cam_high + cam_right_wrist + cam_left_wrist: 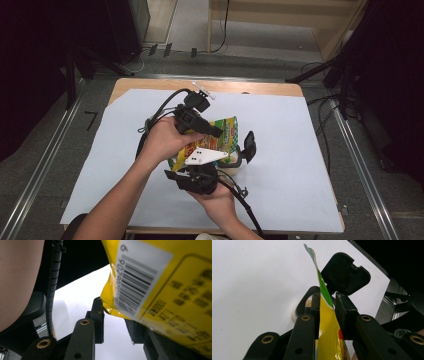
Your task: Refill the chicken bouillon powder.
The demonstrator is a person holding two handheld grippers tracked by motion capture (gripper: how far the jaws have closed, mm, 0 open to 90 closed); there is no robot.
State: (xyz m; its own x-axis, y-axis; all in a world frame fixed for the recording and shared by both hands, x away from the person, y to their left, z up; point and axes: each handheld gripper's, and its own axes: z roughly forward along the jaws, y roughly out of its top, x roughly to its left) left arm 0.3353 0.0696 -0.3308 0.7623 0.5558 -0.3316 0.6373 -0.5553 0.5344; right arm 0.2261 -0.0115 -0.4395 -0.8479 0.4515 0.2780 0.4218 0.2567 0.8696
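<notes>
A yellow and green snack bag (227, 132) hangs above the white sheet between my two grippers. My left gripper (216, 132) comes in from the upper left. In the left gripper view the bag (328, 327) stands edge-on between the pads, and the left gripper (327, 297) is shut on it. My right gripper (239, 156), topped by a white three-cornered plate, reaches up from below. In the right gripper view the barcode side of the bag (162, 285) lies over one jaw, and its corner touches the other at the right gripper (113, 315). Whether those pads press on it is hidden.
A white paper sheet (280, 200) covers most of the wooden table (250, 87). A small white object (202, 90) lies at the back edge. Cables trail from both grippers. Metal rails (360, 165) and dark stands flank the table.
</notes>
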